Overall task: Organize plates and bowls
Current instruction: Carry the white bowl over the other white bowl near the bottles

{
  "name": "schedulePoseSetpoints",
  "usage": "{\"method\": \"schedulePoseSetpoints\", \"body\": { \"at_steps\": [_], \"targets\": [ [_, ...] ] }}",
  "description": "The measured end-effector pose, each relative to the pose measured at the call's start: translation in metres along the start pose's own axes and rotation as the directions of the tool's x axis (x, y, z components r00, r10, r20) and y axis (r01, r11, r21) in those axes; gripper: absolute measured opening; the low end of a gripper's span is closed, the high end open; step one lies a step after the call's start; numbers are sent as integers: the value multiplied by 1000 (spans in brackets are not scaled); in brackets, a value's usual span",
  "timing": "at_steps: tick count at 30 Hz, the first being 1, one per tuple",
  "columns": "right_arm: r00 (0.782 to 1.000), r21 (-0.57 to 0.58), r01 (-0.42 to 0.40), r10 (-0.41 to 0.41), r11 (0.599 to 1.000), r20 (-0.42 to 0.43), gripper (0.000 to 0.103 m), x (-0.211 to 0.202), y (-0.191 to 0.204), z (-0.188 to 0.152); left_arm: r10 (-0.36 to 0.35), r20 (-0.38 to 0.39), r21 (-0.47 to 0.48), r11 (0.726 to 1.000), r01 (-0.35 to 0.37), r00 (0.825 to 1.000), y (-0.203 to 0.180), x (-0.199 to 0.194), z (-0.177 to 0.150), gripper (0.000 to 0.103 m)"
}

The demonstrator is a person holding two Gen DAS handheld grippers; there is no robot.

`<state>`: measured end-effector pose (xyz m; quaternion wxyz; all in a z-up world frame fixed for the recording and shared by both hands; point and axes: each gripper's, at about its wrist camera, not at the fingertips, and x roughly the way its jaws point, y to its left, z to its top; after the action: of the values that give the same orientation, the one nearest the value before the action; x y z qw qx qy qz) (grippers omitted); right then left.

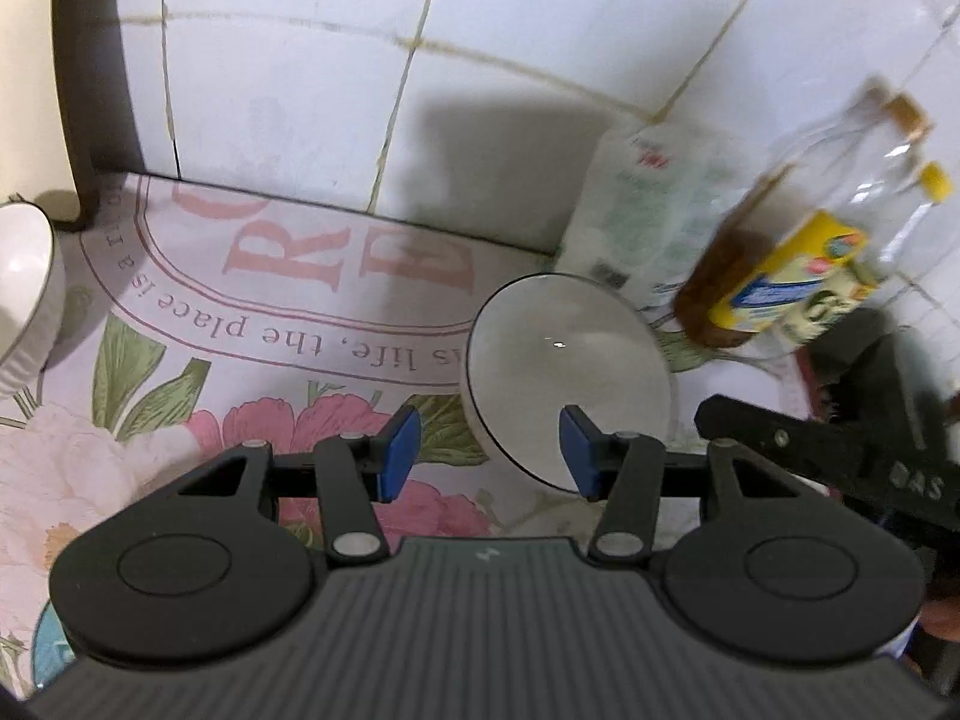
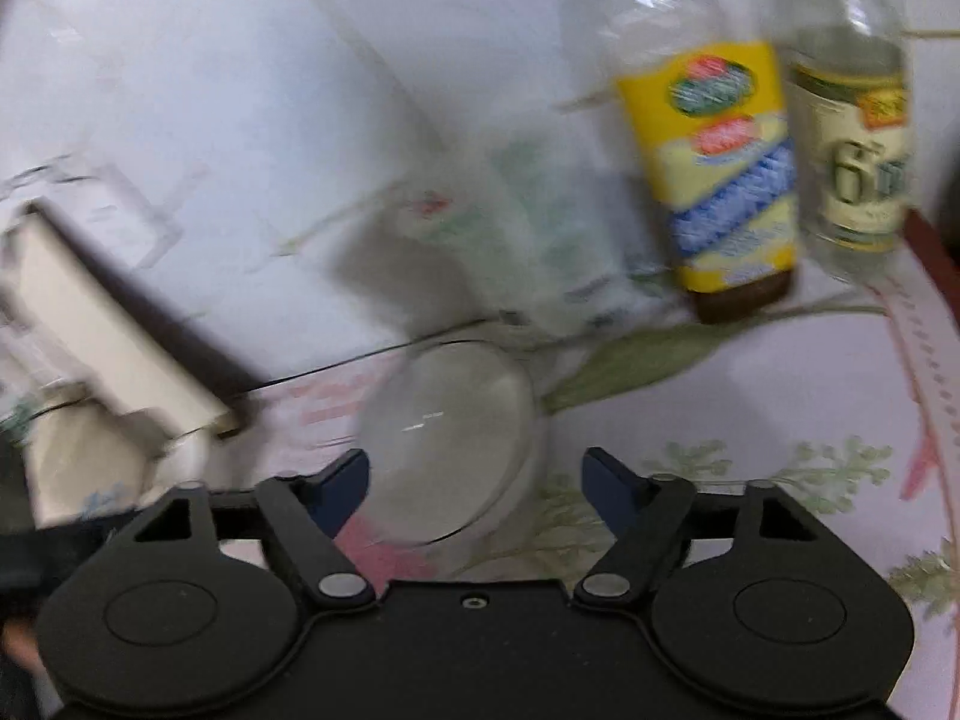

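Both my grippers are pitched steeply down over the worktop (image 1: 198, 324), which is covered by a floral cloth with pink lettering and backed by a white tiled wall (image 1: 312, 90). My left gripper (image 1: 489, 459) is released: its blue pads (image 1: 399, 450) stand apart with nothing pressed between them, the right-hand pad lying in front of the near rim of a small white bowl (image 1: 570, 372), though I cannot tell whether it touches. This bowl has a thin dark rim and sits on the cloth near the wall, tilted as the fisheye renders it. Just behind and to its right stand a pale plastic packet (image 1: 648, 210) and two bottles, one with a yellow label (image 1: 786, 276). A second white bowl (image 1: 24, 300), ribbed on the outside, shows at the left edge of the left wrist view, well apart from the first, beside a dark curved post (image 1: 90, 90). The black body of my right gripper (image 1: 840, 450) enters that view from the lower right. In the right wrist view, which is motion-blurred, my right gripper (image 2: 477, 489) is likewise released, its pads (image 2: 345, 489) spread wide, with the bowl (image 2: 450, 438) lying ahead between the fingertips but ungripped. The yellow-label bottle (image 2: 726, 180) and a green-label bottle (image 2: 852, 138) stand beyond to the right.
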<state>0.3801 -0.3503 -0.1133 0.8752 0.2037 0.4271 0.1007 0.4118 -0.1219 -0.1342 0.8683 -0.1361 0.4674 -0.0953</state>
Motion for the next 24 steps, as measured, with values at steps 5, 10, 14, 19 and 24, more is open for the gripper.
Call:
{"method": "schedulePoseSetpoints", "body": {
  "at_steps": [5, 10, 14, 19, 24],
  "targets": [
    [996, 23, 88, -88, 996, -5, 62, 19, 0, 5, 56, 27, -2, 998, -56, 998, 1, 20, -3, 42],
    [994, 28, 108, -107, 994, -37, 42, 32, -2, 9, 43, 9, 9, 999, -43, 999, 4, 27, -4, 25],
    [994, 14, 102, -102, 995, -47, 16, 39, 1, 10, 43, -15, 100, 994, -42, 999, -8, 29, -6, 11],
    [990, -26, 138, -138, 990, -22, 12, 47, 8, 7, 39, 2, 65, 997, -39, 999, -8, 28, -5, 11],
    [987, -25, 162, -162, 987, -11, 12, 44, 10, 4, -2, 8, 93, 996, 1, 1000, -13, 20, -9, 12]
  ]
}}
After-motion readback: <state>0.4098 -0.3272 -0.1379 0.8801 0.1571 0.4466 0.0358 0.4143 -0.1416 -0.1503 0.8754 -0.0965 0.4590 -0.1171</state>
